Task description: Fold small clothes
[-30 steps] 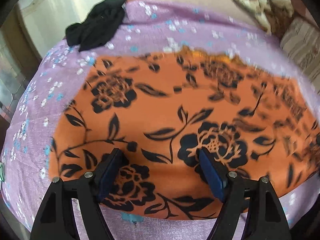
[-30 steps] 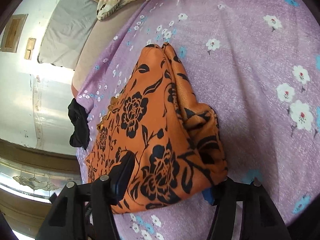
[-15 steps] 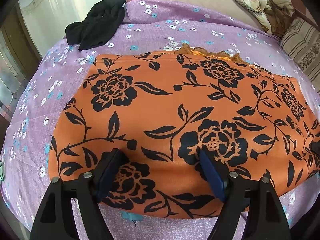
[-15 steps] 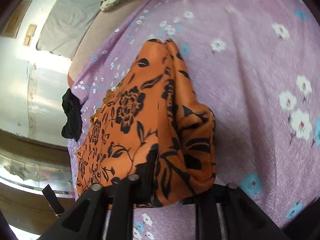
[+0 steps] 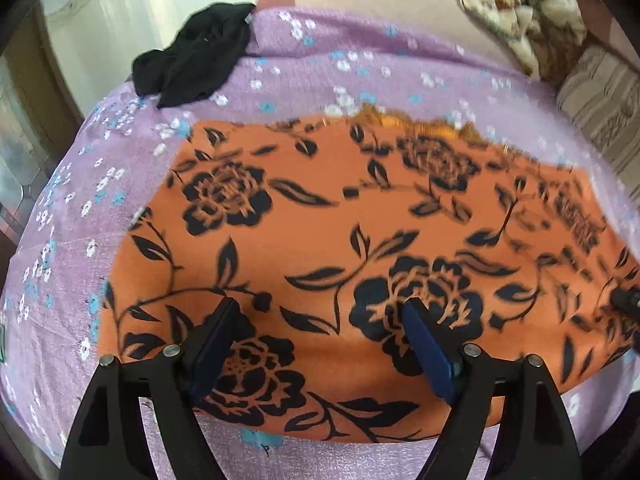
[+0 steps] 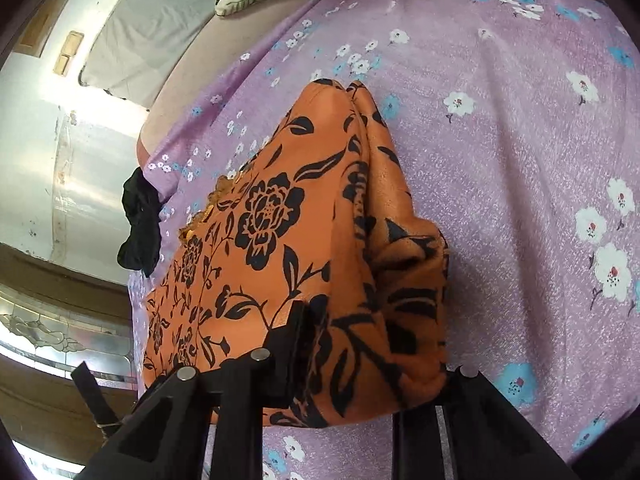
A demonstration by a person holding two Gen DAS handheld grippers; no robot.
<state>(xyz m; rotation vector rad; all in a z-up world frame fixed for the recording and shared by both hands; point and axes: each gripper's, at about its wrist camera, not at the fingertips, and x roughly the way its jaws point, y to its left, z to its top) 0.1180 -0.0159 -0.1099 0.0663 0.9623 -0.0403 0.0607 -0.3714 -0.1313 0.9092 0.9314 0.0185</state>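
An orange garment with black flowers (image 5: 340, 232) lies spread flat on the purple flowered bedsheet (image 5: 60, 220). My left gripper (image 5: 320, 320) is open, its blue-padded fingers (image 5: 424, 344) hovering over the garment's near edge. In the right wrist view the same garment (image 6: 280, 240) bunches at its near end, and my right gripper (image 6: 360, 368) is shut on that bunched end. The right finger is mostly hidden by cloth. The right gripper's tip shows at the far right of the left wrist view (image 5: 626, 300).
A black garment (image 5: 192, 68) lies crumpled at the far left corner of the bed; it also shows in the right wrist view (image 6: 138, 224). A beige patterned blanket (image 5: 524, 32) and a striped pillow (image 5: 604, 116) lie at the far right. The bed edge drops off on the left.
My right gripper closed from open onto the garment's bunched end and has lifted it slightly. My left gripper stays open over the near edge, with the view shaking a little.
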